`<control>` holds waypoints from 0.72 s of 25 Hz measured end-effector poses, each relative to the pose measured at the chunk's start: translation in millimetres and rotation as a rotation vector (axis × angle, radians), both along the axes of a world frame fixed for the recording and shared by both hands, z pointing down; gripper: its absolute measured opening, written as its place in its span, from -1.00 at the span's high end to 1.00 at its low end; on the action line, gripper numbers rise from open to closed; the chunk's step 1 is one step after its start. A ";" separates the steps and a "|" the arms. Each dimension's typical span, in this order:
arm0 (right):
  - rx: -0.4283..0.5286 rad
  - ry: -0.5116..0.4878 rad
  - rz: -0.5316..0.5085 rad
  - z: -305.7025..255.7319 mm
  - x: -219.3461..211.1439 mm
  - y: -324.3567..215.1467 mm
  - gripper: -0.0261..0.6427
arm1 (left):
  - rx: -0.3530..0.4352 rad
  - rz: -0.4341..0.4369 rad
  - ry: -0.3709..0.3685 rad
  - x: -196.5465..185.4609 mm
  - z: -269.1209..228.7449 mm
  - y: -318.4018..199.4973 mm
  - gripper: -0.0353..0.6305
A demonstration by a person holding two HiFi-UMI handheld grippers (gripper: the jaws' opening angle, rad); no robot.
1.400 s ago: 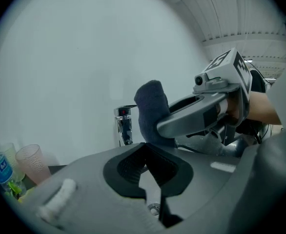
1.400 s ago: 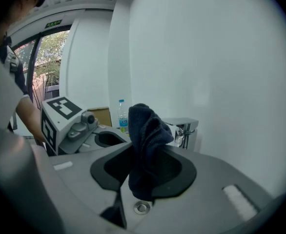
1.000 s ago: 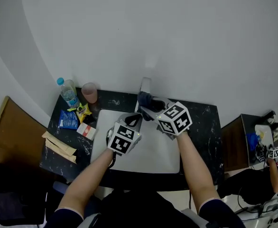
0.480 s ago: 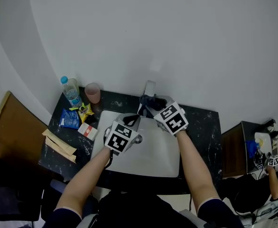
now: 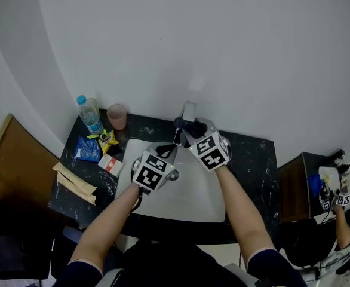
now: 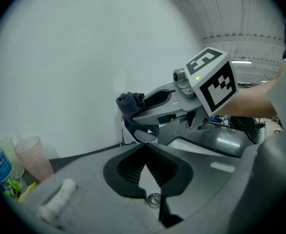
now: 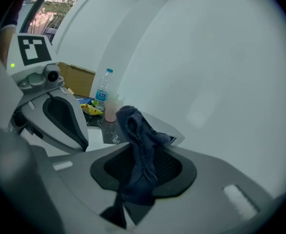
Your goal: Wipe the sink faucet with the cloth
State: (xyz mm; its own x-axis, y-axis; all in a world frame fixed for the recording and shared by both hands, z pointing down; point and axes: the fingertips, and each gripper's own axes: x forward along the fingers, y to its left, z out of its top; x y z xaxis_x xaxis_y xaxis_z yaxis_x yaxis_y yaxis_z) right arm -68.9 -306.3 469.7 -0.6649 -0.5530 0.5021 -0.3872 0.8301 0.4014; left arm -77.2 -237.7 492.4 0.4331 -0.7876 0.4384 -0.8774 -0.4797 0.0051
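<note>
A dark blue cloth (image 5: 187, 126) is bunched against the chrome faucet (image 5: 189, 109) at the back of the white sink (image 5: 175, 205). My right gripper (image 5: 188, 134) is shut on the cloth (image 7: 140, 150), which hangs between its pads and drapes over the faucet (image 7: 174, 136). To its left, over the basin, my left gripper (image 5: 166, 152) is shut with nothing between its pads. In the left gripper view its jaws (image 6: 145, 147) meet tip to tip, with the cloth (image 6: 131, 104) and the faucet body (image 6: 127, 130) just beyond them.
On the black marble counter (image 5: 255, 160), left of the sink, stand a water bottle (image 5: 88, 115) and a pink cup (image 5: 117, 116), with snack packets (image 5: 88, 150) nearby. A brown board (image 5: 14, 166) leans at far left. The white wall rises right behind the faucet.
My right gripper has moved a little left toward the faucet and rolled, carrying the cloth. My left gripper has stayed put over the basin.
</note>
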 end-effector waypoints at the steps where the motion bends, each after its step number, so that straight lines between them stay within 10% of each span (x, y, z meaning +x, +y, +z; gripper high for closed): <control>1: -0.002 -0.009 -0.001 0.9 -0.7 0.2 0.56 | 0.000 0.002 0.001 0.1 0.1 0.1 0.89; 12: -0.069 0.093 -0.127 1.9 -8.7 39.3 0.59 | -0.001 0.021 0.013 0.7 -0.1 -0.1 0.89; 18: -0.178 -0.030 -0.114 -6.3 -0.5 70.6 0.59 | -0.002 0.025 0.041 -2.9 -1.9 9.2 0.89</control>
State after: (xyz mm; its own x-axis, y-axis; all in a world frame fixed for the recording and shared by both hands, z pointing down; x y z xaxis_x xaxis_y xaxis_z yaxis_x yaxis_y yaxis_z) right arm -69.4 -235.7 463.3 -0.7341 -0.3772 0.5646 -0.2958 0.9261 0.2341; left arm -80.1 -228.5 490.5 0.4707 -0.7751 0.4215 -0.8640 -0.5017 0.0423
